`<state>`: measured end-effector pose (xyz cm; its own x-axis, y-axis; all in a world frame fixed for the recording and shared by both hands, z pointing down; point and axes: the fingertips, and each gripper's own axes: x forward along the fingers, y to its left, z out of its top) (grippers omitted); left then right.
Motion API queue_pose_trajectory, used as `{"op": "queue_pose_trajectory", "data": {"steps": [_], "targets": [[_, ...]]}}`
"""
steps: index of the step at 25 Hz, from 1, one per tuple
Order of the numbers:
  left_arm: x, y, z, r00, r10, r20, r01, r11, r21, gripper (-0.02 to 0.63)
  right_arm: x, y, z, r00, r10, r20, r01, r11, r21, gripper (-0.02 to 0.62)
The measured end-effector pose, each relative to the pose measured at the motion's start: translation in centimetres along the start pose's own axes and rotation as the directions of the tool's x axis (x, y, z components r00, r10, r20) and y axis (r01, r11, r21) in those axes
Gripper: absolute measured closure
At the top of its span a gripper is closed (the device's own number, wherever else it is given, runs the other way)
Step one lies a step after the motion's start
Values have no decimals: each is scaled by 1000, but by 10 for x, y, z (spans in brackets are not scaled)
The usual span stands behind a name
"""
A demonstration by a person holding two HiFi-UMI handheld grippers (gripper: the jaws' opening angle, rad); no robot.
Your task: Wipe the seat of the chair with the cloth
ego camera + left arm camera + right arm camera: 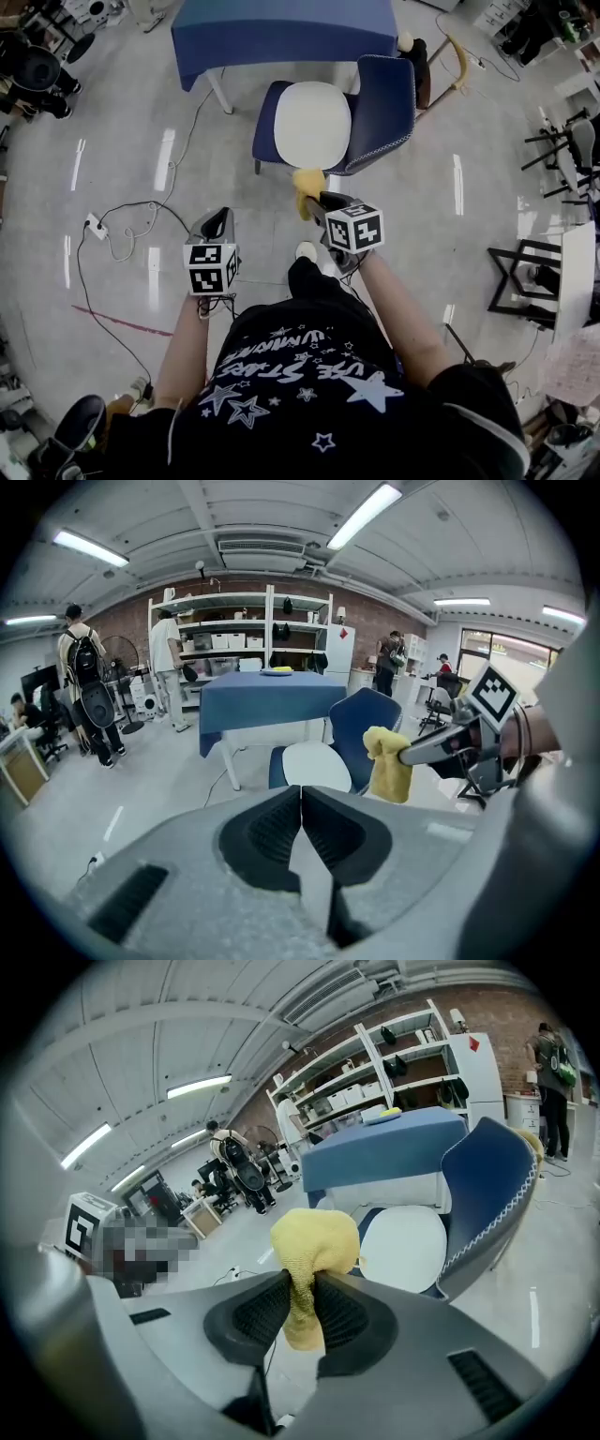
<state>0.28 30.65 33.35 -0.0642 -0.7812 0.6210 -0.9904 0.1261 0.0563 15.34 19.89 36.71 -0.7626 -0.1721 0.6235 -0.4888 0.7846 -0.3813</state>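
**Q.** Jaws of the right gripper fill the foreground. What do they hold, and why in this way?

**A.** Both pads are clamped on the cloth. It is pinched low down, so a rounded bunch stands out ahead of the jaw tips and a short tail hangs beneath them. The bunch is probably meant as the wiping face, so that fabric and not the jaws meets the chair.

**Q.** Where is the seat relative to that gripper?

**A.** The seat lies ahead of the right gripper and lower than its tips. It is near the cloth but apart from it, so wiping has not yet begun. The backrest rises ahead and to the right of the gripper, which leaves the near edge of the seat open to approach.

**Q.** And the left gripper?

**A.** Its jaws are pressed together with nothing between them. It is held to the left of the right gripper and well short of the chair. This is likely to keep it clear, since one tool is enough for the wipe.

**Q.** How does the cloth look?

**A.** It is yellow, with a nubbly, towel-like surface, and is crumpled into a soft lump. The seat it is meant for is white, smooth and rounded. No marks can be made out on it at this size.
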Motion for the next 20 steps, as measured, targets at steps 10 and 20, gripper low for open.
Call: {"op": "queue_pose_trajectory", "data": {"steps": [10,20], "targets": [[72,-4,67,1000,-1,-9,1,1000,31,584,39,-72,60,1000,20,-16,-20,1000,23,515],[178,60,93,986,-138,-91,145,987,73,584,103,-116,99,994,-104,-35,108,986,126,514]]}}
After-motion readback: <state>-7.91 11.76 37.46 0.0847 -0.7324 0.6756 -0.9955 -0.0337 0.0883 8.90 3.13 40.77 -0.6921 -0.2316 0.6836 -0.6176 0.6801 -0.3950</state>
